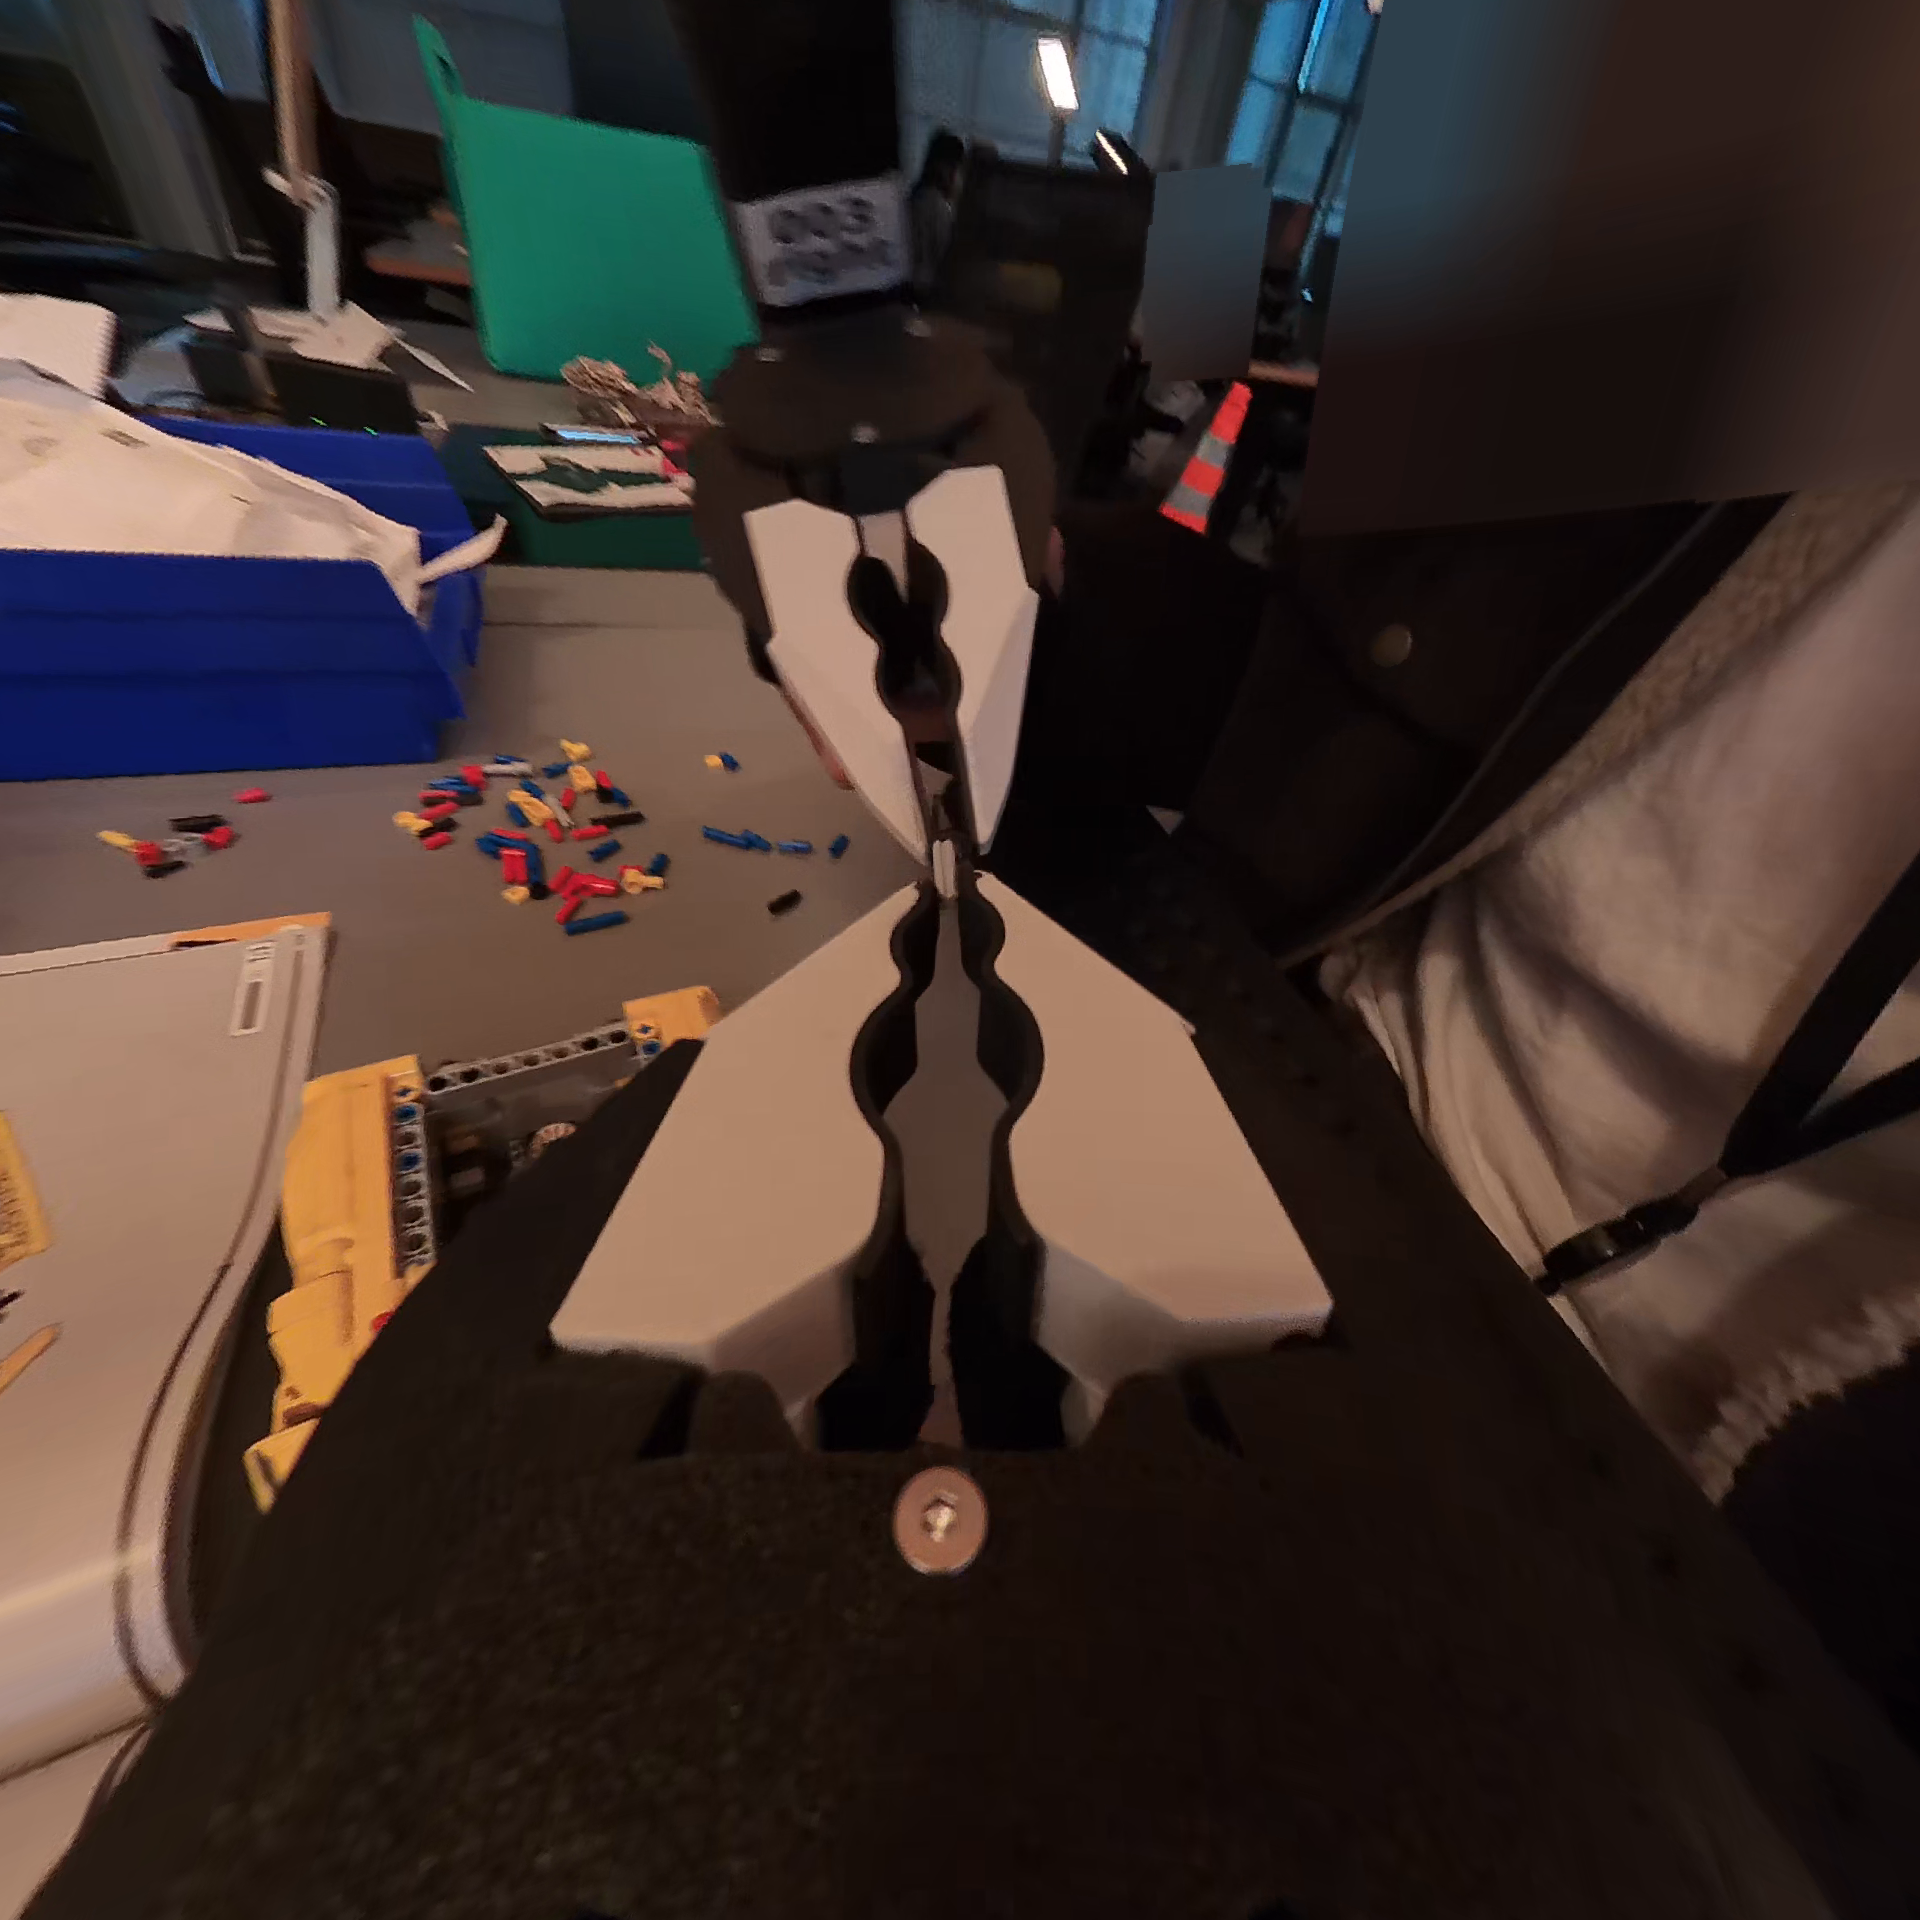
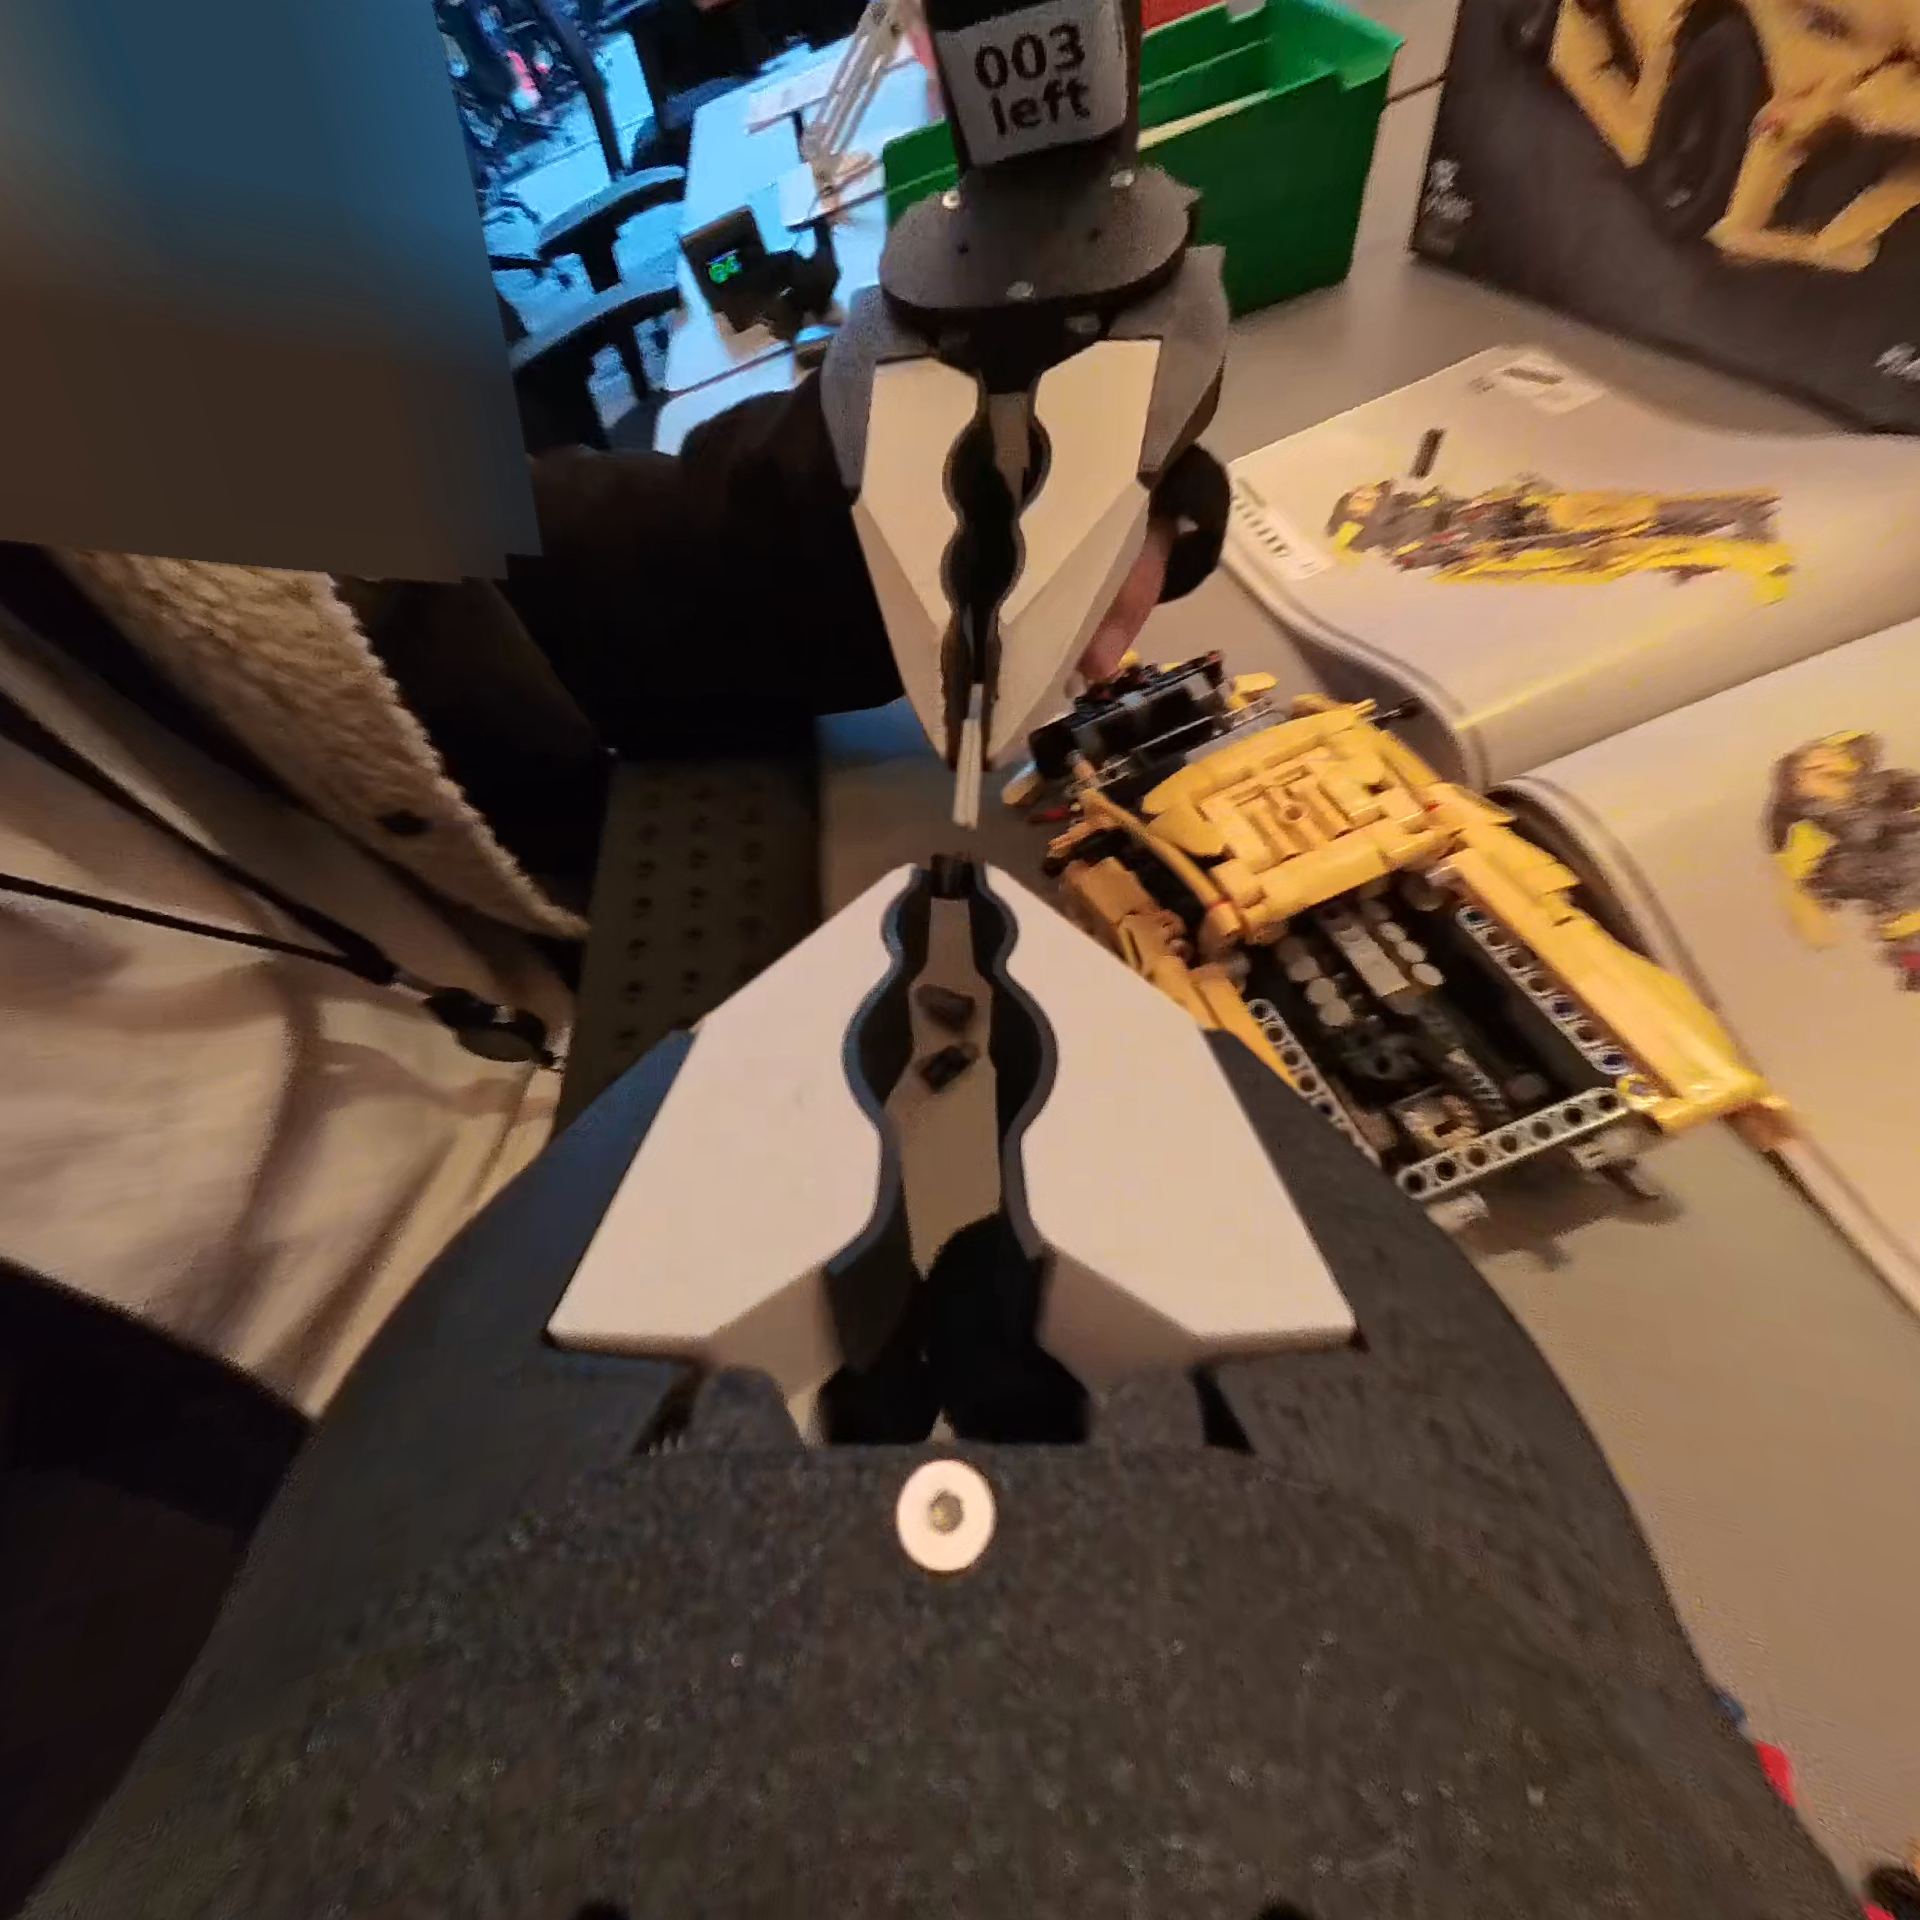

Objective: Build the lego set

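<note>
My left gripper [image 1: 940,902] is shut on a small white pin-like piece [image 1: 943,862] that sticks out past its tips. My right gripper [image 2: 951,881] is shut on a small black piece [image 2: 948,864]. The two grippers face each other tip to tip above the table's near edge, and the white piece [image 2: 968,784] and the black piece almost touch. The right gripper [image 1: 938,826] shows at the top of the left wrist view, and the left gripper [image 2: 966,753] at the top of the right wrist view. The yellow and black lego model [image 2: 1351,894] lies on the table beside them, and part of it shows in the left wrist view [image 1: 353,1195].
An open instruction booklet [image 2: 1558,499] lies by the model. Several loose red, blue, yellow and black pieces [image 1: 540,821] are scattered on the grey table. Blue bins [image 1: 208,665], a green bin [image 2: 1278,135] and the set's box [image 2: 1714,156] stand behind. A person's light garment [image 1: 1662,1039] is close by. The grippers are tip to tip, or close to it.
</note>
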A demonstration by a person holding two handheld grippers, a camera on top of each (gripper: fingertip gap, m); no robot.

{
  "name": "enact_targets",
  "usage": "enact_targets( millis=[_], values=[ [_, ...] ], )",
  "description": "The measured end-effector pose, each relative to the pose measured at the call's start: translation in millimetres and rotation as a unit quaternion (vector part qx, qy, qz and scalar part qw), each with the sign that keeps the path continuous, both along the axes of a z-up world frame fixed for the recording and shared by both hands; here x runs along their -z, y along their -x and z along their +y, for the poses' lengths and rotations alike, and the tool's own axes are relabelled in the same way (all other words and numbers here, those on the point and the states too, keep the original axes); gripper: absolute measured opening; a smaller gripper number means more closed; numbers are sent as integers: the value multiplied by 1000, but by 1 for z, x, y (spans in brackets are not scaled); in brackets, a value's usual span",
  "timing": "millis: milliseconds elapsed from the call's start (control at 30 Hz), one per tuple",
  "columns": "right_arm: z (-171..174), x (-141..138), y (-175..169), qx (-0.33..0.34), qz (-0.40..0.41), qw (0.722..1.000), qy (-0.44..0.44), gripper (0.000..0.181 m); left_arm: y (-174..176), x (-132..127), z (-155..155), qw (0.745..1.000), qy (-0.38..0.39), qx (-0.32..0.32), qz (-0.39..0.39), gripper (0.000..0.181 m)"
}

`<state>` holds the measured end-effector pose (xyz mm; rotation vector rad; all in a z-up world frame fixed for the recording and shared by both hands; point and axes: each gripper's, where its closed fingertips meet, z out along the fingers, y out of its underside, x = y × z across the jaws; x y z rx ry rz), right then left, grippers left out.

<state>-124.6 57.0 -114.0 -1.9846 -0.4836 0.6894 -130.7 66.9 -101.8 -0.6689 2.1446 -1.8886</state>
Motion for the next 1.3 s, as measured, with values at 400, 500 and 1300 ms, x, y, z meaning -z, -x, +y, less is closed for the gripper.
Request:
enact_targets(
  millis=[400, 500, 1300],
  values=[
    [-5, 11, 6, -67, 65, 994, 63, 6, 4, 15, -9, 999, -41, 17, 7, 3],
    [-6, 13, 6, -73, 84, 991, 72, 6, 5, 17, -9, 999, -50, 16, 0, 3],
    [-10, 45, 9, -83, 74, 979, 171, 6, 7, 47, -15, 988, -154, 21, 18, 3]
  ],
)
